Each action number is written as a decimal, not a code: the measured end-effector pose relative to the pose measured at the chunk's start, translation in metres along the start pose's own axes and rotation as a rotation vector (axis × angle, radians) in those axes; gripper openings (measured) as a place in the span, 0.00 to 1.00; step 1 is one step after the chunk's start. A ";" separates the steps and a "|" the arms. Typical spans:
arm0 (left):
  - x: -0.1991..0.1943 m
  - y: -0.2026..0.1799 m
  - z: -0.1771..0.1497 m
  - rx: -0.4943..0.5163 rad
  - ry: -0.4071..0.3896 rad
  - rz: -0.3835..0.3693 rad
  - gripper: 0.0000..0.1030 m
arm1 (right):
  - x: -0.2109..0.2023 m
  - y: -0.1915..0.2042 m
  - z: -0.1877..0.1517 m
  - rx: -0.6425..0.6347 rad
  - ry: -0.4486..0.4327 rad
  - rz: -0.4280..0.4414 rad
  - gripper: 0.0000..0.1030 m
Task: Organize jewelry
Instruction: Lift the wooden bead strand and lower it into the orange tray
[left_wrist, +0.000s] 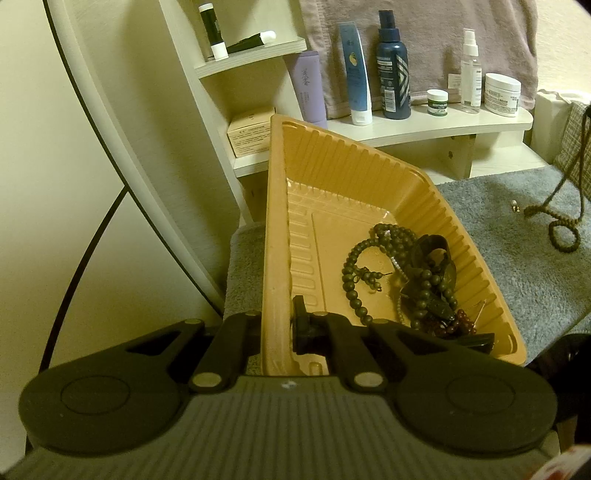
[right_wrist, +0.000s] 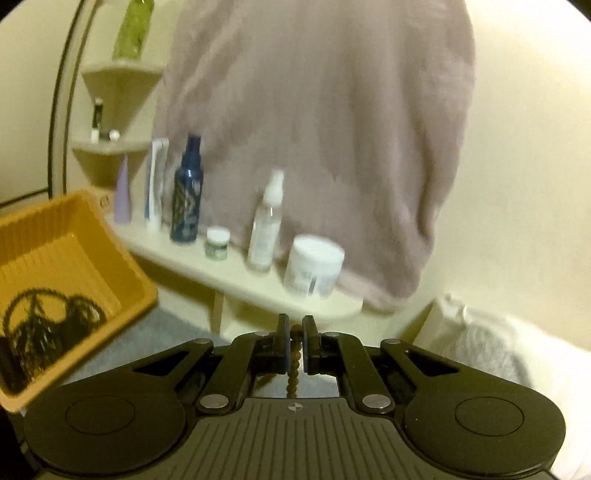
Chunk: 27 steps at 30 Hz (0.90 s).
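An orange plastic tray is tilted up, with my left gripper shut on its near left rim. Inside lie dark bead strings, a dark hair clip and reddish beads. In the right wrist view my right gripper is shut on a brown bead necklace, and a strand hangs down between the fingers. The same necklace rises from the grey towel at the right of the left wrist view, its lower loops still lying on the cloth. The tray sits to the lower left of the right gripper.
A cream shelf behind the tray holds bottles, tubes and jars. A pinkish towel hangs on the wall above it. A small earring lies on the grey towel. A curved mirror frame stands at the left.
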<state>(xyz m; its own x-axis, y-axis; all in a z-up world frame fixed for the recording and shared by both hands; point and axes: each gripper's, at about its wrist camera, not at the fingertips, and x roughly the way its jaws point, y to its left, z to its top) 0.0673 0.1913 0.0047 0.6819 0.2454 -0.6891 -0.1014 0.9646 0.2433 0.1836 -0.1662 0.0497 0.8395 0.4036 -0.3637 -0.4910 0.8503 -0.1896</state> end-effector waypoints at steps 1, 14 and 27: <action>0.000 0.000 0.000 0.001 -0.001 0.000 0.04 | -0.002 0.000 0.005 -0.004 -0.011 0.007 0.06; 0.000 0.001 0.000 0.000 -0.001 0.000 0.04 | -0.031 0.023 0.078 -0.071 -0.146 0.146 0.06; -0.002 0.001 -0.001 -0.008 -0.005 -0.003 0.04 | -0.031 0.103 0.141 -0.070 -0.220 0.516 0.06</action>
<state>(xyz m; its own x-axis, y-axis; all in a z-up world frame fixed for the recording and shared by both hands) 0.0655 0.1921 0.0055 0.6855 0.2425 -0.6864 -0.1052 0.9660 0.2362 0.1403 -0.0434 0.1701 0.5119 0.8283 -0.2278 -0.8585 0.5028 -0.1010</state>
